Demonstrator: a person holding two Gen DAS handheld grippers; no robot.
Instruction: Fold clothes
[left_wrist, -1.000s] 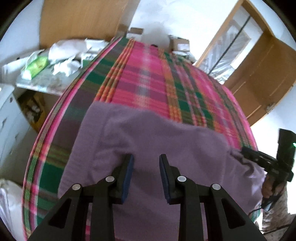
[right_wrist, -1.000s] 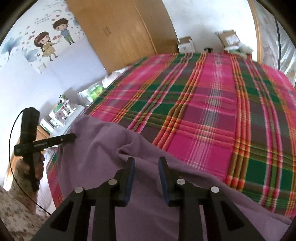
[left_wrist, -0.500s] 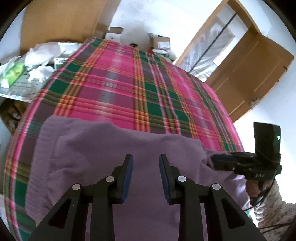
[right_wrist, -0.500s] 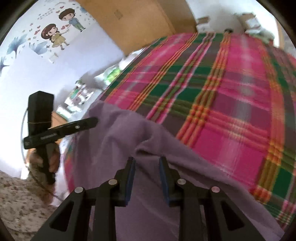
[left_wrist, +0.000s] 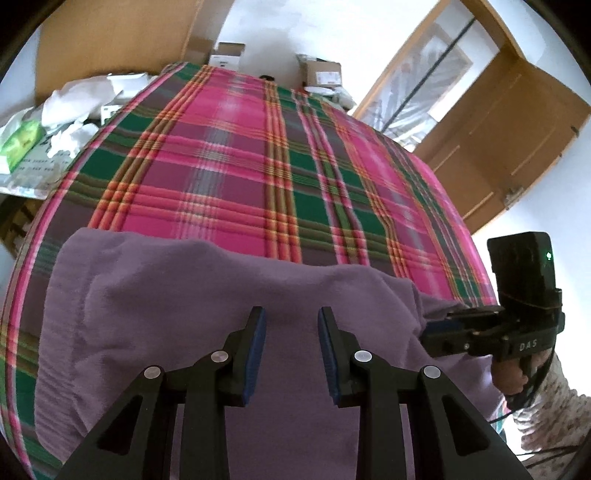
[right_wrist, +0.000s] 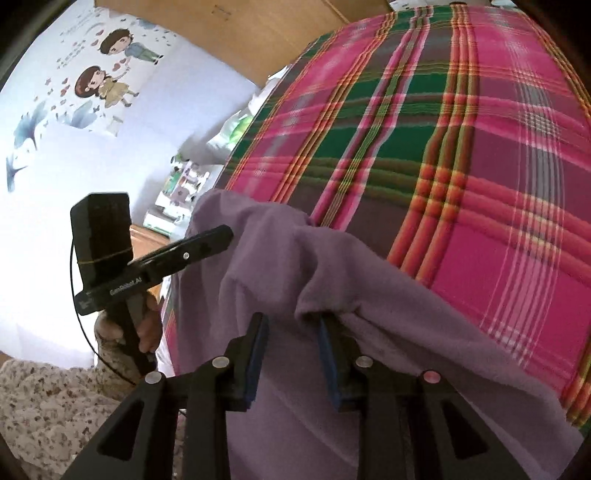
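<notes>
here the purple garment (left_wrist: 229, 295) lies rumpled on the near edge of the plaid bed (left_wrist: 258, 155). both the left gripper (left_wrist: 291, 325) and right gripper (right_wrist: 293, 332) hover over it with jaws apart, the right one nosing under a raised fold, likely to lift it.

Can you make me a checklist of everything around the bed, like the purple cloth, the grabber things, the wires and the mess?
Surface: plaid bedspread in pink, green and orange covers the bed.
Job's things: purple garment lies rumpled on the near end; one fold is draped over the right gripper's fingertip.
Clutter: white bags and papers beside the bed; cardboard boxes by the far wall.
Grippers: left gripper open above the garment, holding nothing; right gripper open, with cloth lying between its fingers.
Cables: thin black cable loops from the left handle.
Surroundings: wooden door, wooden wardrobe, cartoon wall sticker.
</notes>
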